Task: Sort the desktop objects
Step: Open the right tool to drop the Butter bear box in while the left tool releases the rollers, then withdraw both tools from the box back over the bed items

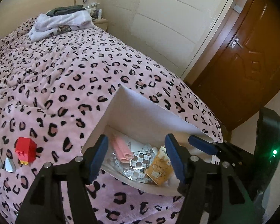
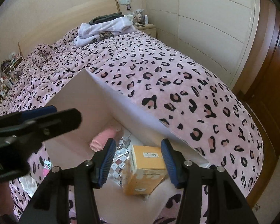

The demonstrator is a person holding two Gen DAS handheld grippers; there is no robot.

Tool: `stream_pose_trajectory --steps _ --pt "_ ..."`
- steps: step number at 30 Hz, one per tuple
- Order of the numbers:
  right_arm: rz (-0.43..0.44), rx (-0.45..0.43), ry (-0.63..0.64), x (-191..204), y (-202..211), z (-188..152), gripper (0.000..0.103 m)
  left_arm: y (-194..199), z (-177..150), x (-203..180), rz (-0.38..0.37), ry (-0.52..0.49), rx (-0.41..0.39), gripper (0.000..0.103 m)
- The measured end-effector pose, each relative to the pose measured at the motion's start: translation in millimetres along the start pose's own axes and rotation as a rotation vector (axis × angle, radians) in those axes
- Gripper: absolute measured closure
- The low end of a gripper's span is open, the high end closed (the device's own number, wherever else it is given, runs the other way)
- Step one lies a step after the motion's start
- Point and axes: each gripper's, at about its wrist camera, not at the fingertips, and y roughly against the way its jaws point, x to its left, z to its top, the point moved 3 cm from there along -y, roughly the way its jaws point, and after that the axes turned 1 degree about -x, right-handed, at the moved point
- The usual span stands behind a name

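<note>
I'm over the bed now, both grippers pitched down at the open cardboard box (image 1: 140, 115) sitting on the pink leopard-print blanket (image 1: 65, 74). My left gripper (image 1: 138, 158) has its blue pads spread apart with nothing pinched between them; they hang above the box's near rim. Through the gap I see a pink roll (image 1: 121, 149) lying at about eleven o'clock in the box, on a crinkled silver checkered wrapper (image 1: 138, 162), and a yellow carton (image 1: 158, 168) with a bear print leaning at about four o'clock, tilted.

From the right wrist view, my right gripper (image 2: 138, 160) is also parted, and the yellow carton (image 2: 145, 168) shows between the pads; I can't tell whether either pad touches it, though there's a visible gap on the left side. The pink roll (image 2: 104, 136) sits at ten o'clock from it, the wrapper (image 2: 121, 155) between them.

Outside the box, at nine o'clock in the left view, a red block toy (image 1: 26, 151) lies on the blanket, with a small silver piece (image 1: 9, 165) just beside it. Folded white clothes (image 1: 63, 23) sit far off at twelve o'clock by the headboard. A brown door (image 1: 242, 56) stands at two o'clock.
</note>
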Motion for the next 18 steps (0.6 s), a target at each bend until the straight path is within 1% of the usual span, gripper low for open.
stream_pose_trajectory --steps 4,7,10,13,14,16,18 --pt "0.012 -0.023 -0.009 2 13 4 0.051 20 -1 5 0.014 0.013 -0.026 0.039" --pt "0.019 -0.048 -0.01 7 30 8 0.051 45 -5 14 0.031 0.033 -0.06 0.039" --pt "0.037 -0.093 -0.01 16 58 12 0.051 77 -14 29 0.059 0.057 -0.1 0.038" --pt "0.057 -0.134 -0.002 26 82 12 0.051 113 -34 48 0.109 0.089 -0.142 0.035" --pt "0.068 -0.151 0.006 32 92 11 0.051 128 -47 59 0.14 0.106 -0.158 0.033" --pt "0.088 -0.172 0.018 43 105 6 0.051 147 -66 75 0.183 0.133 -0.172 0.033" --pt "0.122 -0.178 0.028 57 114 -3 0.051 168 -94 94 0.235 0.177 -0.181 0.033"
